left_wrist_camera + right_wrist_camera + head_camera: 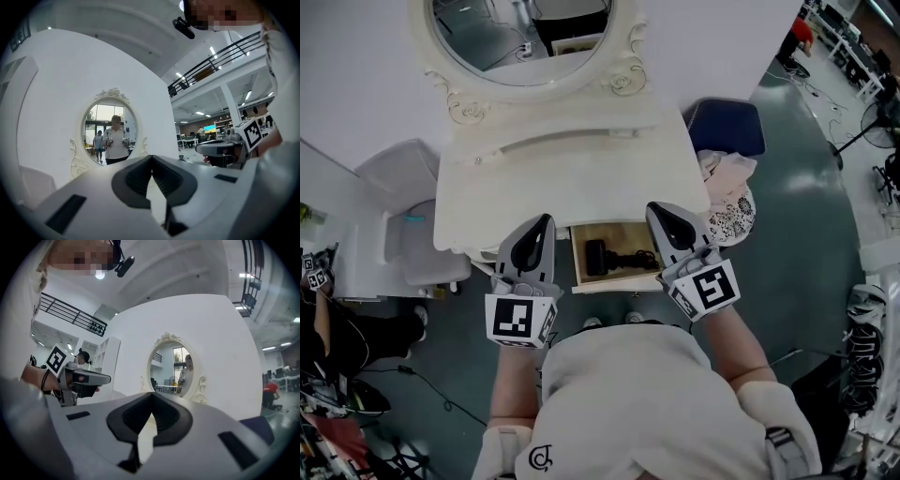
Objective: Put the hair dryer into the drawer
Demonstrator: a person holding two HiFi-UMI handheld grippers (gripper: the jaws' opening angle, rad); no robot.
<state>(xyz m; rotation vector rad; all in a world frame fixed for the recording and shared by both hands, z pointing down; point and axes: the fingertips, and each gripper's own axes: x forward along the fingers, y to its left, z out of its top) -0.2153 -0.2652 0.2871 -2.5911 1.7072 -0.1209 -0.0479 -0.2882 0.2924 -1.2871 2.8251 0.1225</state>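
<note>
- Black hair dryer (614, 258) lying inside the open drawer (623, 234), below the cream tabletop (572, 178).
- Left gripper (547, 219) just left of the drawer, jaws together, empty.
- Right gripper (655, 208) just right of it, jaws together, nothing held.
- Square black-and-white markers on both cubes.
- Small shirt logo (542, 457), possibly a "C" monogram.

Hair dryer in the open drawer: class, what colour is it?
The hair dryer is black; the head view shows it best.
</note>
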